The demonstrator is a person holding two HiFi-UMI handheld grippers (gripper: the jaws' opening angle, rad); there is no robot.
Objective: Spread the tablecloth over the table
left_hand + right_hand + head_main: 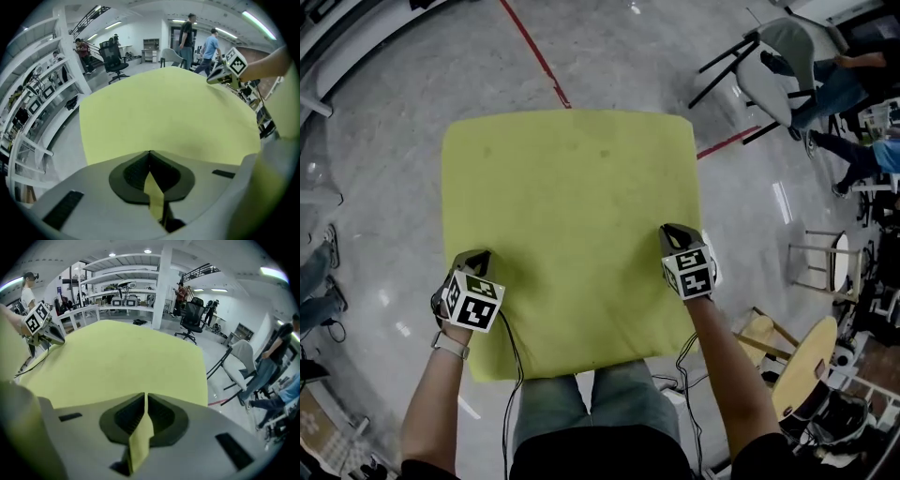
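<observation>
A yellow-green tablecloth (567, 225) lies spread flat over the table, hiding the tabletop; its near edge hangs toward the person. My left gripper (478, 258) is shut on the cloth at its near left side, and a strip of the tablecloth (152, 190) shows pinched between the jaws. My right gripper (673, 231) is shut on the cloth at its near right side, with a fold of the tablecloth (140, 437) caught between the jaws. The right gripper (222, 77) also shows across the cloth in the left gripper view, and the left gripper (47, 336) in the right gripper view.
A grey chair (778, 66) and seated people stand at the far right. Wooden stools (806, 366) sit at the near right. A red floor line (534, 52) runs beyond the table. White shelving (37, 103) lines the left side; an office chair (190, 317) stands farther off.
</observation>
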